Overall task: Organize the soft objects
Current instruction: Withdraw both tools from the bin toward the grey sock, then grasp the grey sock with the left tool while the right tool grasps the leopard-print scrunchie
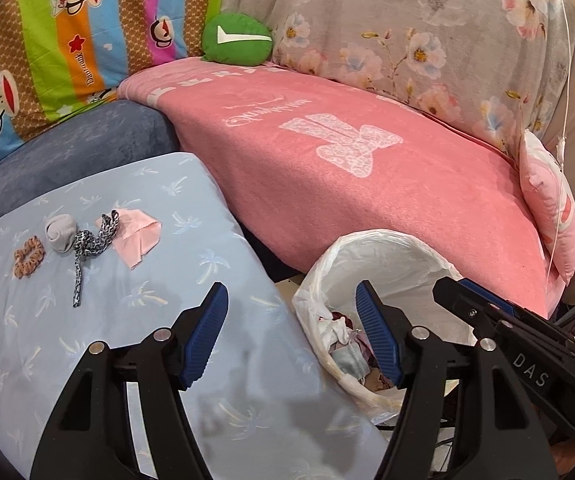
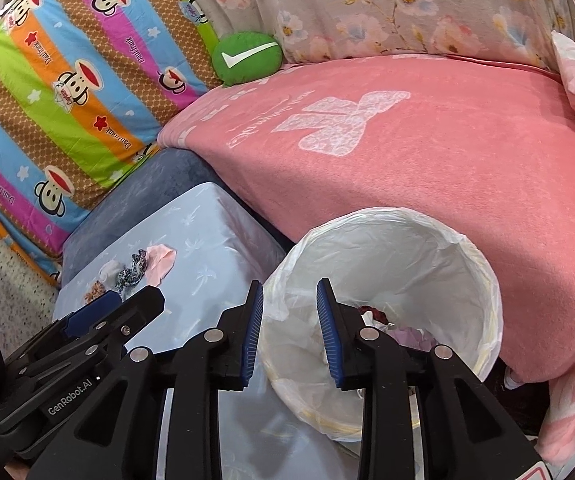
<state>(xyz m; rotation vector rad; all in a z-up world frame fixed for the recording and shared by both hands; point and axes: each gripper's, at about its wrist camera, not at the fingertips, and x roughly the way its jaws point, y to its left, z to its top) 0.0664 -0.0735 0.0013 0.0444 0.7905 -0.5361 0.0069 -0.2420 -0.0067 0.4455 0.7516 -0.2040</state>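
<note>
Left gripper [image 1: 291, 334]: fingers apart, empty.
Right gripper [image 2: 289, 330]: fingers apart over lined bin [image 2: 483, 272].
Scrunchie [image 1: 29, 258], possibly leopard-print: blue cushion's [image 1: 223, 360] far-left corner.

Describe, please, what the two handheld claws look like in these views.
Both the left claw and the right claw are black plastic linkages with silver pivot pins and ribbed blue finger pads. White lettering reads "DAS" on the right one's body and "GenRobot.AI" on the left one's. No cables or sleeves show.
</note>
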